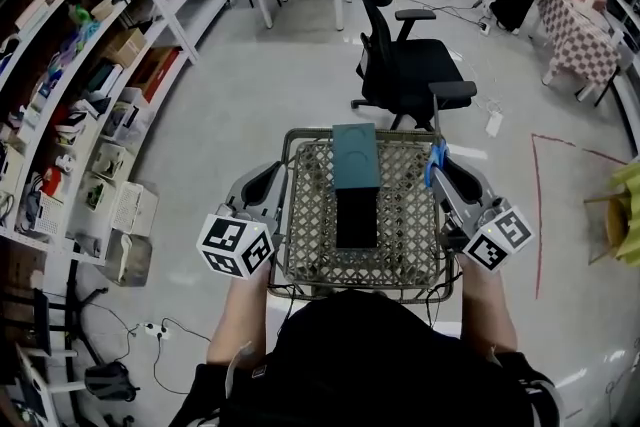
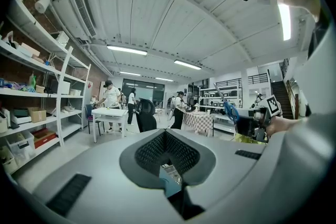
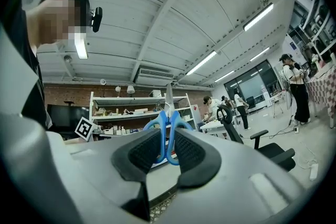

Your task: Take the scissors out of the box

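The right tongs [image 3: 168, 148] are clamping the blue scissors [image 3: 167, 126] by the handles at the wire basket's [image 1: 300, 137] right edge. The left tongs [image 2: 167, 160] are standing apart at its left edge. The teal box [image 1: 356, 170] is lying in its middle.

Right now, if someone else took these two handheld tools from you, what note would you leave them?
Left tool: jaws apart beside the basket, on its left side, apparently empty.
Right tool: shut on the blue scissors, blades pointing up, by the basket's right rim.
Box: lies in the middle of the basket.
Done: the scissors are out of the box.
Left: probably just setting them down; no spot is obvious.
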`<action>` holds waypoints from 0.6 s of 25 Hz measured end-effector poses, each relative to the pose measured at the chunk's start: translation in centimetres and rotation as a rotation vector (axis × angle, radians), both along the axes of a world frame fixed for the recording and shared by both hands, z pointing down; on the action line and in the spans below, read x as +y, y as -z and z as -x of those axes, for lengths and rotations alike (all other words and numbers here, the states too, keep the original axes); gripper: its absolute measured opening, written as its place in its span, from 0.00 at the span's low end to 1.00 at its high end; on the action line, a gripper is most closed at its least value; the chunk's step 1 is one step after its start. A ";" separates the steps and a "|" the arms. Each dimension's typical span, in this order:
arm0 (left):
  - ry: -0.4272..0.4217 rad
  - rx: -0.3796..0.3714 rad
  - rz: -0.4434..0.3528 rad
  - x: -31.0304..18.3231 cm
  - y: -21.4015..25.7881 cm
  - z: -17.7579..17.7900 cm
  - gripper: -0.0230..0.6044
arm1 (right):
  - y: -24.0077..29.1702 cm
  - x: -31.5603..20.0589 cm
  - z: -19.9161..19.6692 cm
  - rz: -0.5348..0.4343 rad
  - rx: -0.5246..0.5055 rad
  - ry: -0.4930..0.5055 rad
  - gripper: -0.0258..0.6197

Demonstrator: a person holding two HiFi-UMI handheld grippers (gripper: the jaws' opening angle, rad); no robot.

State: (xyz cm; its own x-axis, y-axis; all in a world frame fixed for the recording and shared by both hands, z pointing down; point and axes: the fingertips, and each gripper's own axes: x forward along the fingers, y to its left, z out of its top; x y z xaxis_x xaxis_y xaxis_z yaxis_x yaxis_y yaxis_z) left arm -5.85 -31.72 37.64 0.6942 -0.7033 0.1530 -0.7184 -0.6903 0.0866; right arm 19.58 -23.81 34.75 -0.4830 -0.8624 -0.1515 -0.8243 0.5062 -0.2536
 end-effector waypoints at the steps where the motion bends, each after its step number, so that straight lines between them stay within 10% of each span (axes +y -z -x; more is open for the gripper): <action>1: 0.000 -0.001 -0.001 0.0 0.1 0.0 0.05 | 0.2 0.0 0.0 -0.001 -0.002 0.001 0.19; 15: -0.005 -0.008 0.021 -0.1 -0.7 0.2 0.05 | -0.2 -0.4 0.6 0.018 -0.014 0.009 0.19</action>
State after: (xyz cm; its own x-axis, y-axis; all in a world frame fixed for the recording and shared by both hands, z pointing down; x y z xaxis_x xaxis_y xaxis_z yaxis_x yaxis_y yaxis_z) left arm -6.02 -31.79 38.37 0.6962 -0.6966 0.1733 -0.7159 -0.6917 0.0957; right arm 19.01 -24.24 34.95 -0.4889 -0.8605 -0.1431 -0.8160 0.5091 -0.2739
